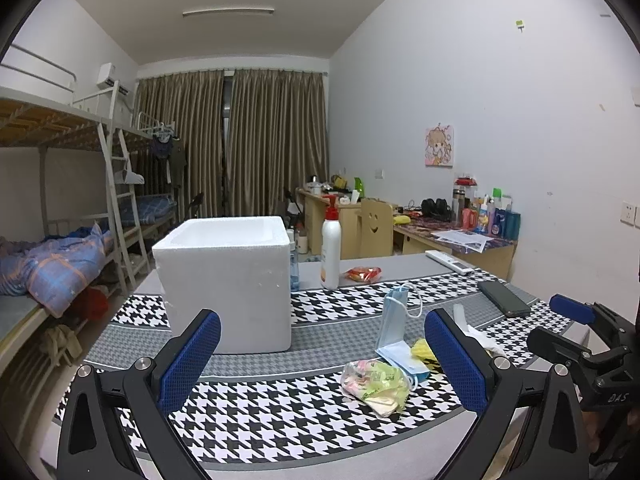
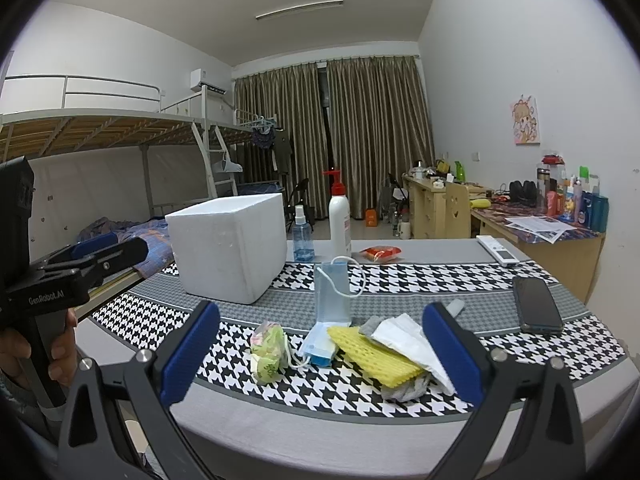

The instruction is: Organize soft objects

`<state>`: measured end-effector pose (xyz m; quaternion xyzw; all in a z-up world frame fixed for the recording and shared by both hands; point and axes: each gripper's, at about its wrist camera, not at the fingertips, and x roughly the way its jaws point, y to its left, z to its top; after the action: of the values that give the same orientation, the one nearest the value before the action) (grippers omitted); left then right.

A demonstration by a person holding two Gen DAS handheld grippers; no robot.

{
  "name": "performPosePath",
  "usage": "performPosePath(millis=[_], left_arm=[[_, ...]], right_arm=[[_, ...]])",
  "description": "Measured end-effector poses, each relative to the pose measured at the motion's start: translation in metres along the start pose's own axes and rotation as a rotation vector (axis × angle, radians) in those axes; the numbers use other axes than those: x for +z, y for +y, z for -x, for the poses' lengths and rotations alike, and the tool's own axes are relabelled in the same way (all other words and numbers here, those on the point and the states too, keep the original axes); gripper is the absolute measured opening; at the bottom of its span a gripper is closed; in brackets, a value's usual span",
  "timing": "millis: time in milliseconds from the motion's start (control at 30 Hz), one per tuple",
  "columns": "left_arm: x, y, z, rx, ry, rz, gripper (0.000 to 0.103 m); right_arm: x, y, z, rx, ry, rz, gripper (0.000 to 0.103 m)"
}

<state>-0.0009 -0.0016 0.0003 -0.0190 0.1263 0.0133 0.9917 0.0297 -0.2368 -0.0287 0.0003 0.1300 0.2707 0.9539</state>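
Both tools hang released and empty: left tool (image 1: 322,364) faces the foam box (image 1: 228,280), right tool (image 2: 320,356) lines up on the soft pile: yellow cloth (image 2: 372,354), masks (image 2: 332,292), tissue (image 2: 412,340), heaped at the desk (image 2: 280,420) front, within easy reach.

houndstooth-covered table (image 2: 400,432), foam box (image 2: 228,248), phone (image 2: 536,304)

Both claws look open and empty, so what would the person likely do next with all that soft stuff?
Probably lower the right gripper, open and empty, onto the yellow sponge cloth directly between its fingers. It tops the soft pile, and the open white foam box behind looks like the destination.
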Motion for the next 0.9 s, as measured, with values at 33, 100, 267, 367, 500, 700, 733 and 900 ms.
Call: performPosePath(millis=[33, 100, 267, 367, 500, 700, 733, 900], left_arm=[[0.0, 0.0, 0.0, -0.002, 0.002, 0.0, 0.102], [0.0, 0.0, 0.0, -0.009, 0.003, -0.001, 0.102], [-0.001, -0.001, -0.003, -0.018, 0.014, -0.004, 0.102], [-0.001, 0.0, -0.005, -0.02, 0.012, -0.004, 0.102], [-0.002, -0.002, -0.013, -0.029, 0.033, -0.005, 0.102], [-0.004, -0.004, -0.03, -0.051, 0.071, -0.013, 0.102], [-0.004, -0.005, -0.033, -0.055, 0.079, -0.011, 0.102], [-0.007, -0.01, -0.049, -0.074, 0.121, -0.019, 0.102]], right_arm=[[0.0, 0.0, -0.001, 0.001, 0.001, 0.001, 0.102], [0.0, 0.001, -0.001, 0.001, 0.002, 0.002, 0.102], [0.001, -0.001, -0.004, -0.003, 0.006, -0.002, 0.102], [0.003, -0.003, -0.006, -0.008, 0.008, -0.003, 0.102], [0.005, -0.006, -0.011, -0.023, 0.014, -0.002, 0.102], [0.006, -0.013, -0.023, -0.037, 0.041, -0.014, 0.102], [0.006, -0.014, -0.025, -0.038, 0.045, -0.015, 0.102], [0.007, -0.019, -0.035, -0.048, 0.065, -0.02, 0.102]])
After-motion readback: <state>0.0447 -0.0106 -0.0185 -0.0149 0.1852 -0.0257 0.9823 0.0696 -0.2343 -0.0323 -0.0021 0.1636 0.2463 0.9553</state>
